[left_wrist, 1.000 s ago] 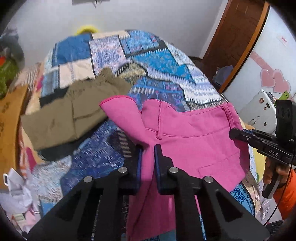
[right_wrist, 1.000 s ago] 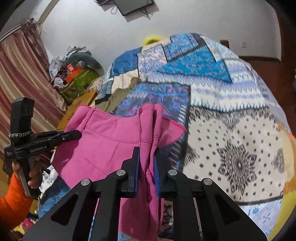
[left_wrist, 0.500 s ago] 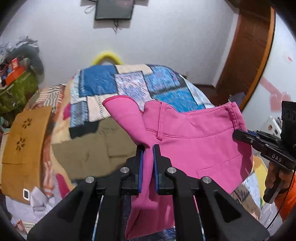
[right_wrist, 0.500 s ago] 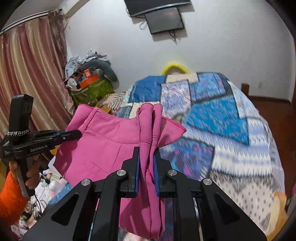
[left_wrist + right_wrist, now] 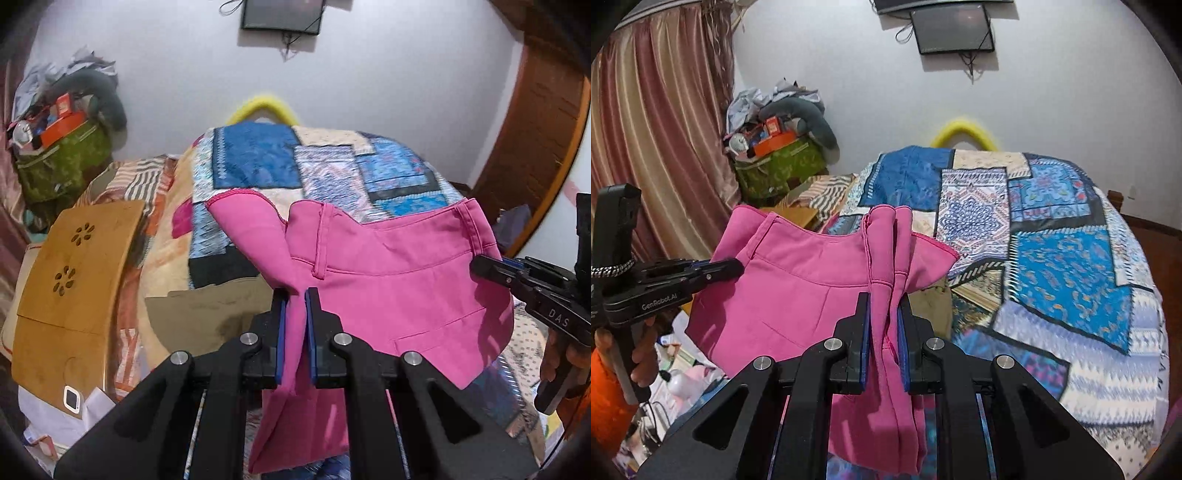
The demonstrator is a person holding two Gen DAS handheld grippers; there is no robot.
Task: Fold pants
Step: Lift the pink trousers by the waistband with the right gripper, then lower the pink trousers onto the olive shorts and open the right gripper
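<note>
The left gripper [image 5: 294, 325] is pinching a bunched end of the pink pants [image 5: 391, 291] at the waistband, its jaws pressed onto the cloth. The right gripper [image 5: 883, 325] is clamping the other gathered end in the same way. Between them the pants are hanging in the air above the near edge of the bed [image 5: 1071, 258], waistband up and sagging, legs trailing down out of sight below the grippers.

The likely trouble is that each grip is holding a thick wad, not a flat edge, so a layer could be slipping free and the waistband twisting. Olive pants [image 5: 207, 314] are lying on the quilt just beyond, near the bed's left edge; lowering there could be catching or overlapping them. The hidden legs may be crumpling underneath when laid down.
</note>
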